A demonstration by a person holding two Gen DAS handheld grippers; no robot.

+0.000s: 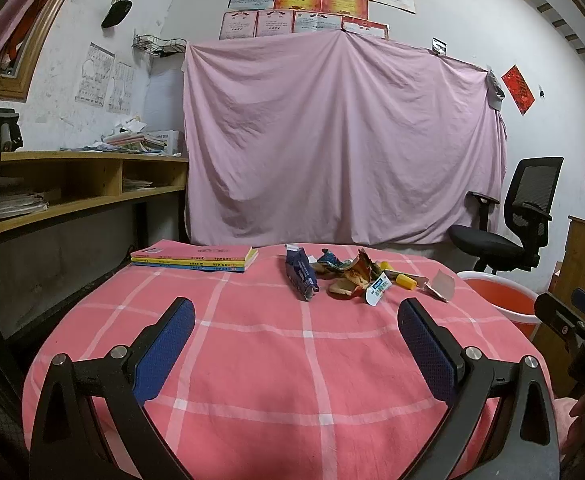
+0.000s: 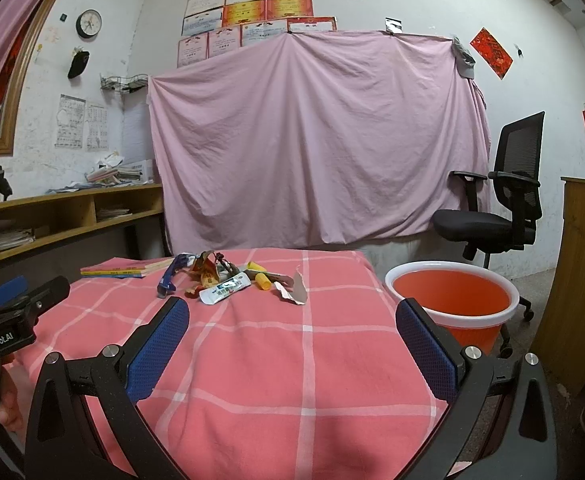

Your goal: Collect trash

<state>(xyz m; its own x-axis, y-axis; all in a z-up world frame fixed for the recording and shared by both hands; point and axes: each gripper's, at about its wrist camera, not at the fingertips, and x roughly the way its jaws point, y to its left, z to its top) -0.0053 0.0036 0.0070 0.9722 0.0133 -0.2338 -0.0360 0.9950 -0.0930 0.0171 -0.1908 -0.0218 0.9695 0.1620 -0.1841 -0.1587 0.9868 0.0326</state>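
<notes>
My left tool (image 1: 296, 320) and my right tool (image 2: 292, 318) are both released with the blue pads wide apart and nothing between them, and the trash pile (image 1: 344, 276) lies ahead of them on the surface (image 1: 252, 360): a little right of centre for the left tool, a little left of centre for the right one. The orange bucket (image 2: 452, 300) stands beside the surface, ahead and right of my right tool, and from the left view its lower part is cut off by the surface edge. The pile is crumpled foil and paper wrappers, a dark blue packet (image 1: 301, 276) and a white sachet (image 2: 224, 290); the small print I cannot read, and the cloth is soft pink check.
</notes>
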